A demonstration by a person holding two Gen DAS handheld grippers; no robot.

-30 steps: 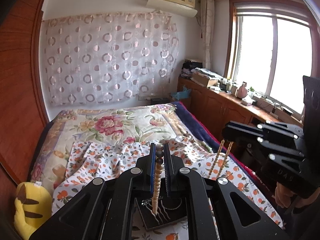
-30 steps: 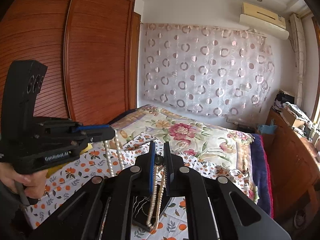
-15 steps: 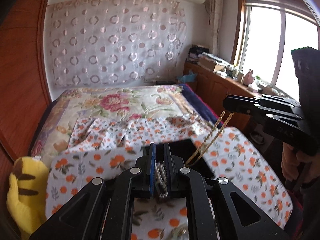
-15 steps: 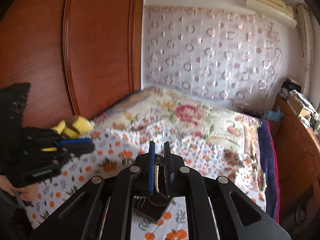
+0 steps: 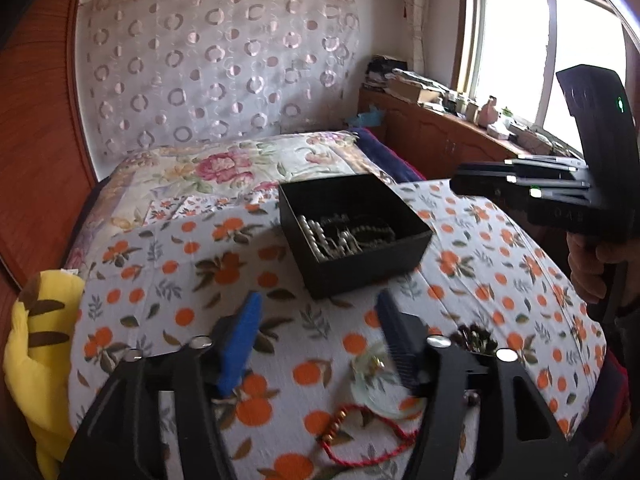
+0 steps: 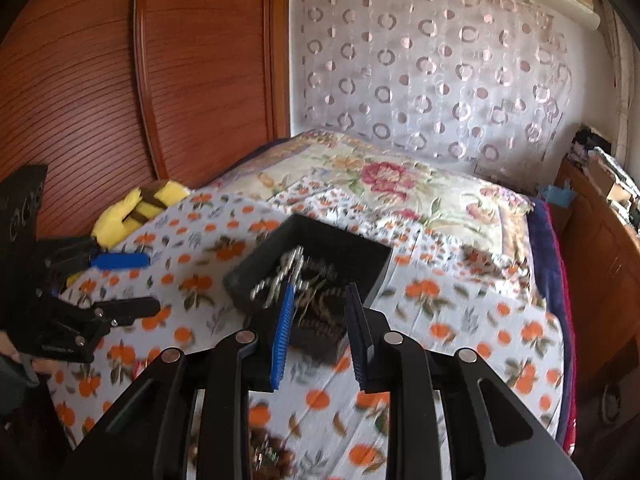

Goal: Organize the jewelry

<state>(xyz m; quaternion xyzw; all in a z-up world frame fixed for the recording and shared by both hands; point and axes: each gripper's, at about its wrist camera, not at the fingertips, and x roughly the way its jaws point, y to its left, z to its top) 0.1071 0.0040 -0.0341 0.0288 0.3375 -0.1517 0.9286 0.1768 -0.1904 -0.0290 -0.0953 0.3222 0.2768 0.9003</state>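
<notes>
A black open box [image 5: 362,254] stands on the orange-print cloth [image 5: 168,280] and holds pearl strands and chains [image 5: 340,236]; it also shows in the right wrist view [image 6: 256,268]. My left gripper [image 5: 318,312] is open and empty just short of the box. My right gripper [image 6: 318,300] is open and empty, close over the box's near side; it shows at the right of the left wrist view [image 5: 520,188]. A red cord bracelet [image 5: 360,436], a pale bangle [image 5: 376,384] and dark beads [image 5: 476,338] lie on the cloth near the left gripper.
A yellow plush toy [image 5: 34,360] lies at the cloth's left edge. A floral quilt [image 5: 224,164] covers the bed behind the box. A wooden wardrobe [image 6: 120,80] stands at the left, a wooden cabinet [image 5: 440,140] under the window at the right.
Both grippers held a pearl necklace above the box, lowered it in and opened. The necklace now lies in the box and both grippers have drawn back.
</notes>
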